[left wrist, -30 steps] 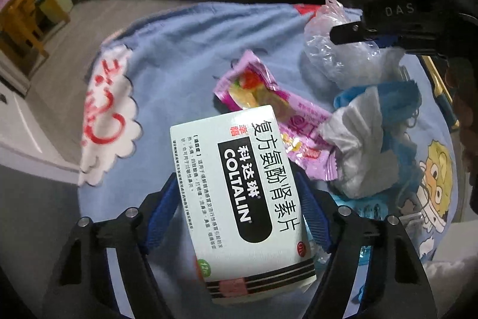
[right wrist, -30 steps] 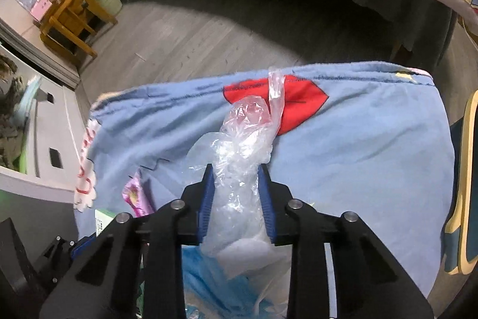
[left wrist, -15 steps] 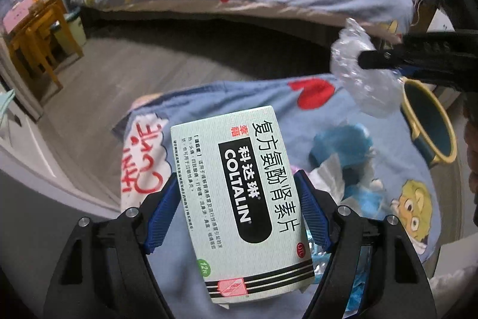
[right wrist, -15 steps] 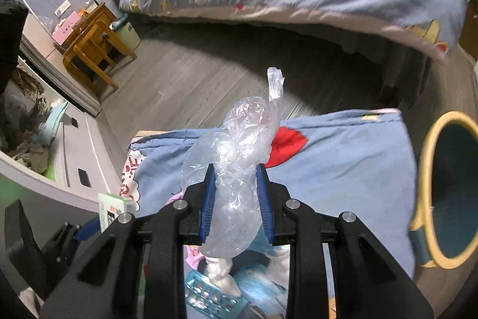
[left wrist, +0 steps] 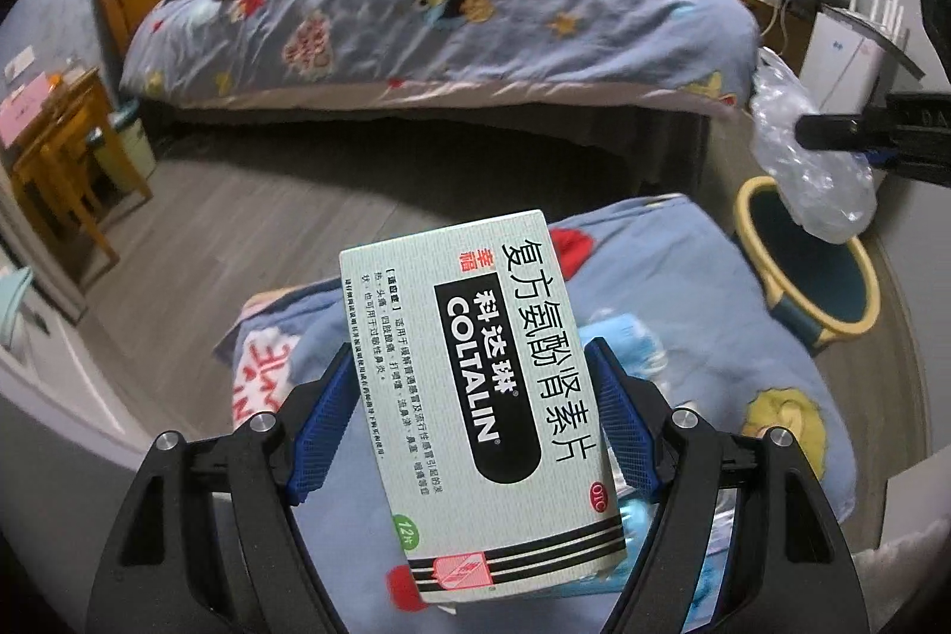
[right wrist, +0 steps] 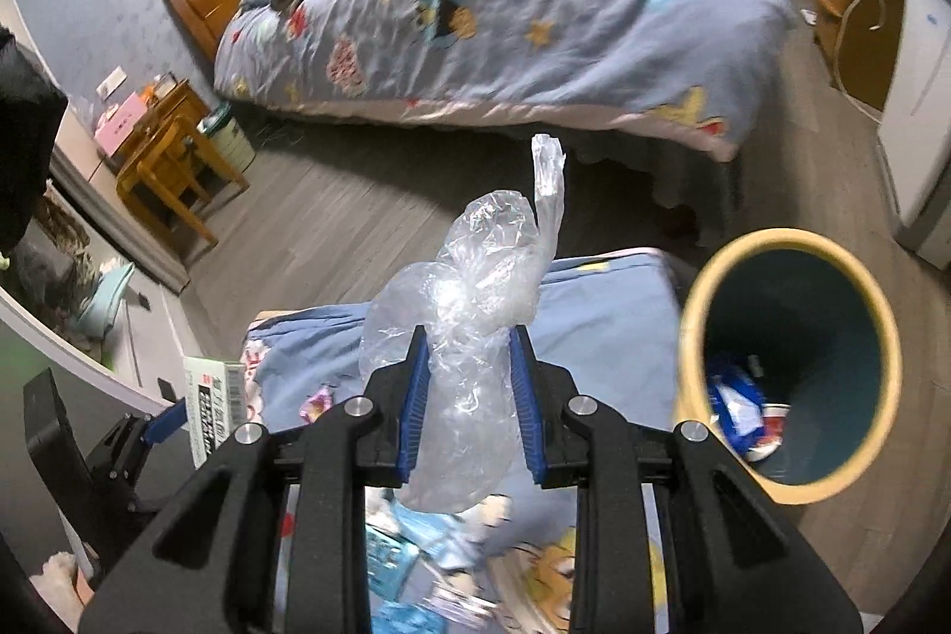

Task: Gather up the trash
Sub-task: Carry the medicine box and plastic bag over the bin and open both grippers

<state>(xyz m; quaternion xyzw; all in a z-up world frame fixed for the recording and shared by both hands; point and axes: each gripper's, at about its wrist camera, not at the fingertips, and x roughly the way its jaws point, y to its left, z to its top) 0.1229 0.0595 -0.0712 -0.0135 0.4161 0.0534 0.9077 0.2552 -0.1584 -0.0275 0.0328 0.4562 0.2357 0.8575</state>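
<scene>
My left gripper (left wrist: 469,414) is shut on a pale green Coltalin medicine box (left wrist: 475,396), held upright above the blue cloth (left wrist: 683,289). My right gripper (right wrist: 466,384) is shut on a crumpled clear plastic bag (right wrist: 469,313); in the left wrist view the bag (left wrist: 808,158) hangs over the rim of the trash bin (left wrist: 767,271). The bin (right wrist: 695,313), teal inside with a yellow rim, stands right of the cloth and holds some wrappers (right wrist: 743,408). Blue masks and a blister pack (right wrist: 404,551) lie on the cloth under the right gripper. A pink wrapper (right wrist: 315,402) lies at the cloth's left.
A bed with a blue patterned quilt (left wrist: 446,10) stands behind, across grey wood floor (left wrist: 238,230). A wooden stool and small bin (right wrist: 178,158) stand at the left. A white appliance and a wooden cabinet (right wrist: 862,22) stand at the right.
Both grippers have risen from the cloth with their loads. The right gripper has carried the plastic bag rightward toward the bin, which has come fully into view.
</scene>
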